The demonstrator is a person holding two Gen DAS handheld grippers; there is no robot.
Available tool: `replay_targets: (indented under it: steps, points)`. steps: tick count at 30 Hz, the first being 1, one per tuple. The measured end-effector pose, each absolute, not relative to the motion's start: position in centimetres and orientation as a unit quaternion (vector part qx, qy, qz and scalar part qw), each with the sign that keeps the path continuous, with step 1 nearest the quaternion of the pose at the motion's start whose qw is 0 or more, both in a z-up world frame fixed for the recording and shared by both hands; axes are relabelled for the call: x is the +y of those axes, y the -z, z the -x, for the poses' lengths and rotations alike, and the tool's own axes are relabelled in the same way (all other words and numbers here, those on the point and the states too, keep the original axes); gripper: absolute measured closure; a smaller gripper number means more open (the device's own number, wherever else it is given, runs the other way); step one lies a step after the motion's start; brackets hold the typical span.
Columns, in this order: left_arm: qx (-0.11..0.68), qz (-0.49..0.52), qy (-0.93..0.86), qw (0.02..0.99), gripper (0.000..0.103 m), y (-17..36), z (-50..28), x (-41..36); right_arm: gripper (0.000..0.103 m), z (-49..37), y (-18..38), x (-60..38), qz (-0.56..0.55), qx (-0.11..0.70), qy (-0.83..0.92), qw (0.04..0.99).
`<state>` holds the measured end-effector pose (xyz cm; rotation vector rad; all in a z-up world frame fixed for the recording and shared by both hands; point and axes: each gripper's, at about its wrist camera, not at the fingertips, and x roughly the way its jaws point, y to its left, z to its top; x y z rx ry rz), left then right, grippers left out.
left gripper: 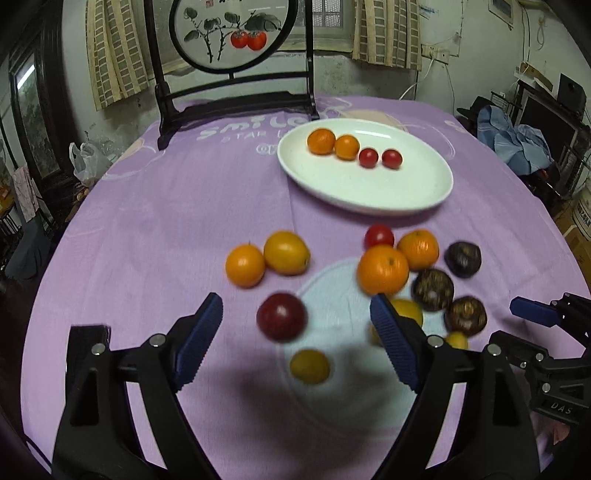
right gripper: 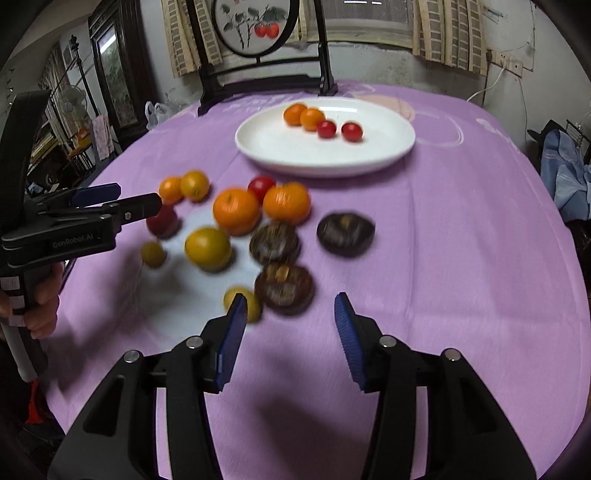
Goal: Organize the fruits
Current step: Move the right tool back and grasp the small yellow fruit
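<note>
A white oval plate (left gripper: 369,192) (right gripper: 280,155) at the far side holds two small oranges (left gripper: 321,141) and two cherry tomatoes (left gripper: 391,158). Loose fruit lies on the purple cloth in front of it: oranges (left gripper: 383,269) (right gripper: 235,211), a dark red plum (left gripper: 281,316) (right gripper: 162,221), yellow fruits (left gripper: 309,366) (right gripper: 207,248), a red tomato (left gripper: 379,236) and three dark brown fruits (left gripper: 432,290) (right gripper: 284,288). My left gripper (left gripper: 295,325) is open above the plum. My right gripper (right gripper: 290,321) is open just short of the nearest dark brown fruit. Both are empty.
A dark wooden stand with a round persimmon painting (left gripper: 236,33) stands at the table's far edge. The round table drops off on all sides. Each gripper shows in the other's view: the right one (left gripper: 535,314) and the left one (right gripper: 110,199).
</note>
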<state>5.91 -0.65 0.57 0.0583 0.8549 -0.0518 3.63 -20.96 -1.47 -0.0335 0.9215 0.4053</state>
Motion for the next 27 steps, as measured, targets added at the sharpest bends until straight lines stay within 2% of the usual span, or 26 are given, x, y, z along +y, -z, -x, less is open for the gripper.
replay_targets:
  steps: [9,22,25,26,27]
  points:
    - [0.439,-0.020,0.028,0.898,0.019,1.8,-4.0,0.6,0.053,-2.0,3.7,-19.1,0.024,0.472,-0.207,0.856]
    - [0.459,-0.021,0.043,0.887,0.019,3.7,-4.0,0.6,0.053,-3.5,3.9,-16.4,0.040,0.465,-0.209,0.859]
    - [0.461,-0.019,0.044,0.886,0.019,3.7,-4.1,0.9,0.057,-4.4,3.9,-15.7,0.044,0.464,-0.205,0.861]
    - [0.462,-0.019,0.045,0.886,0.019,3.8,-4.1,1.0,0.064,-4.7,3.9,-15.6,0.044,0.463,-0.202,0.862]
    - [0.463,-0.019,0.045,0.885,0.019,3.8,-4.1,1.0,0.067,-4.9,4.0,-15.5,0.044,0.464,-0.198,0.862]
